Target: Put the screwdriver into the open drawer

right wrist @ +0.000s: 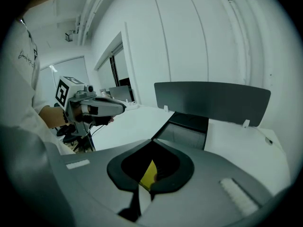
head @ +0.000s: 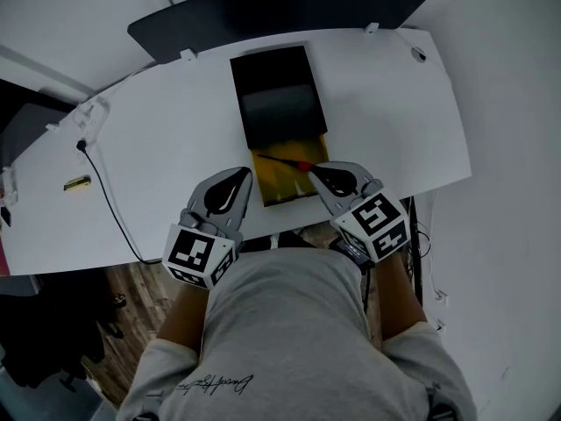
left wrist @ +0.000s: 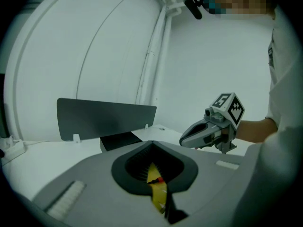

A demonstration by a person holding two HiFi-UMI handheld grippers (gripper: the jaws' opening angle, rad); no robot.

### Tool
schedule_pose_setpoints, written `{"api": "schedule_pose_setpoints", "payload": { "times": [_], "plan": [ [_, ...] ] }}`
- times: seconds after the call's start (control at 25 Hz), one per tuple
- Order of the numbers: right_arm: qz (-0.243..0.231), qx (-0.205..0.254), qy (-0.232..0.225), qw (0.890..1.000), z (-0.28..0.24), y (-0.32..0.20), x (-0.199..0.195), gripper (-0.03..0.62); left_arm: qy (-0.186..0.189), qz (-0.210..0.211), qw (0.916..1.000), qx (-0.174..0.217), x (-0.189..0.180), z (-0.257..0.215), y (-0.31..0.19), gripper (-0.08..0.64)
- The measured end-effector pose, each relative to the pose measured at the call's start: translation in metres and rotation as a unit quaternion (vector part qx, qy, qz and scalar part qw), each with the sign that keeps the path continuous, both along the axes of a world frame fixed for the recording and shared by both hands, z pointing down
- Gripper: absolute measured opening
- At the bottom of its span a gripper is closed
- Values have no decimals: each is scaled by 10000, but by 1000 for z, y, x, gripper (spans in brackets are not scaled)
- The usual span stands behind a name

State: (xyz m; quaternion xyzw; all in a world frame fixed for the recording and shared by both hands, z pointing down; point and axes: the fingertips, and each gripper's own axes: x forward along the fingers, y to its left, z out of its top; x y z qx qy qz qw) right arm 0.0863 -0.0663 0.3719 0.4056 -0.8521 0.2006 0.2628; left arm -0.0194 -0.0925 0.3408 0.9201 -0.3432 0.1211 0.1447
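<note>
**Colours on your bench**

You worked over a white table (head: 158,139) with a dark grey panel (head: 280,11) behind it. The drawer unit (head: 276,86) was black, its open drawer (head: 285,187) yellow inside. The screwdriver (head: 289,161) had a red handle and a black shaft. Your left gripper (head: 241,175) and right gripper (head: 314,174) were grey with black insets, each carrying a cube of black-and-white square markers. The cable (head: 110,200) was black, the floor (head: 131,296) brown wood, your shirt (head: 298,340) grey
</note>
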Motion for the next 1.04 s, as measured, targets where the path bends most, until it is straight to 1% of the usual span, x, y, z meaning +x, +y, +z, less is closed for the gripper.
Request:
{"api": "schedule_pose_setpoints", "payload": {
  "times": [0.2,0.36,0.8,1.04],
  "plan": [
    [-15,-36,-85,10000,0,2,-8,12,-12,49,10000,-71,0,2,4,0],
    [-62,-88,-38,9999,3,2,-9,14,-24,85,9999,-110,-1,1,4,0],
    [-170,-156,-35,9997,3,1,-12,14,-107,131,9998,-40,-2,-1,3,0],
    [-249,-229,-7,9994,5,5,-13,14,-107,152,9997,-125,-2,0,8,0]
  ]
}}
